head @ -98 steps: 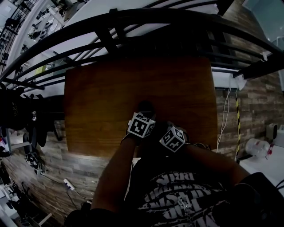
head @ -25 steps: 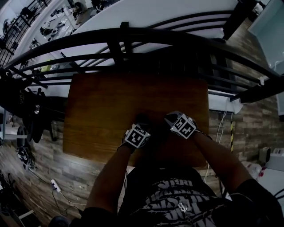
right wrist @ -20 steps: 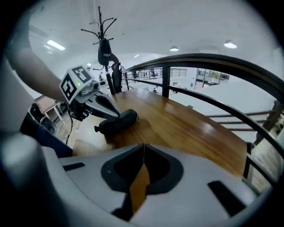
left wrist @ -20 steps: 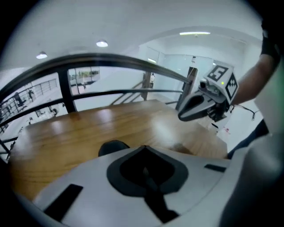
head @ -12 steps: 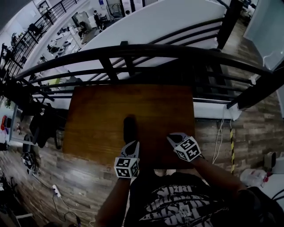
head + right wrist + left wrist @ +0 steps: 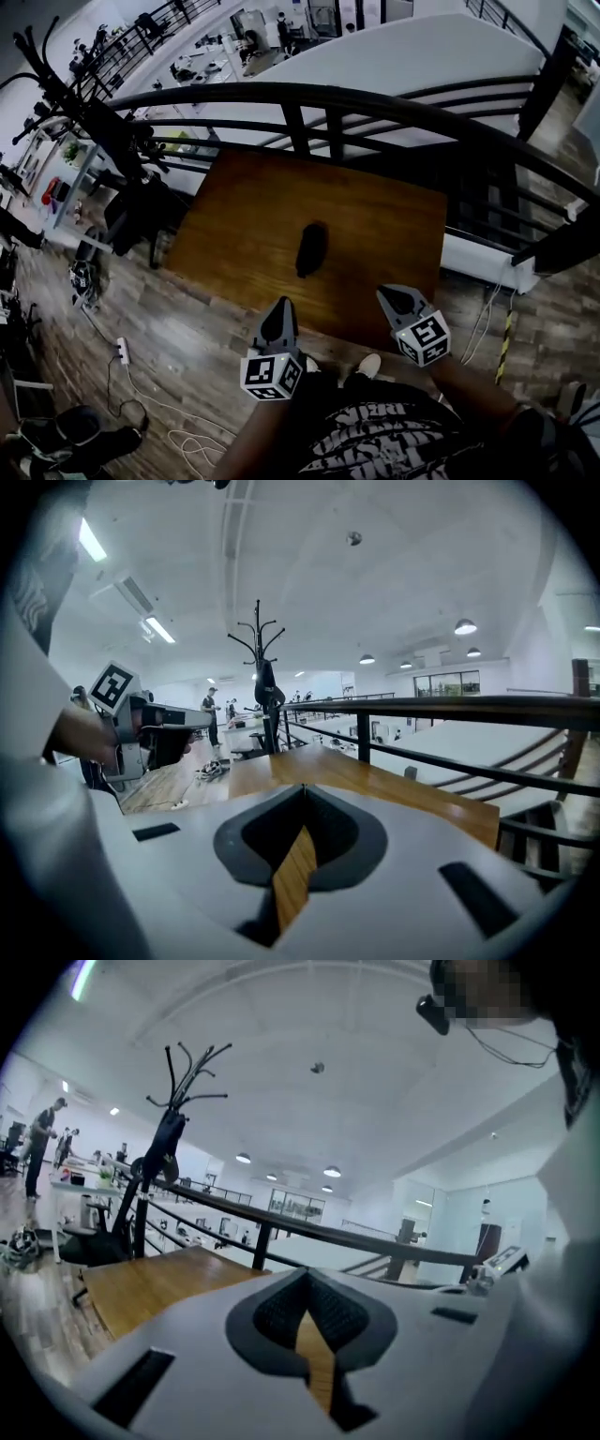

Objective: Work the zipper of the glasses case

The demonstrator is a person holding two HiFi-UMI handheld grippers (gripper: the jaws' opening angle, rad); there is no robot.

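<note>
claws number two, left claw and right claw, both clenched empty, apart from the one glasses case on the single tabletop.

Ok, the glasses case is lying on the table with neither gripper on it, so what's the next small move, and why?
Probably open the left gripper and bring it down toward the glasses case to steady it. It and the right gripper hang at the table's near edge, jaws shut and empty, while the case lies alone mid-table, so nothing can work the zipper yet.
</note>
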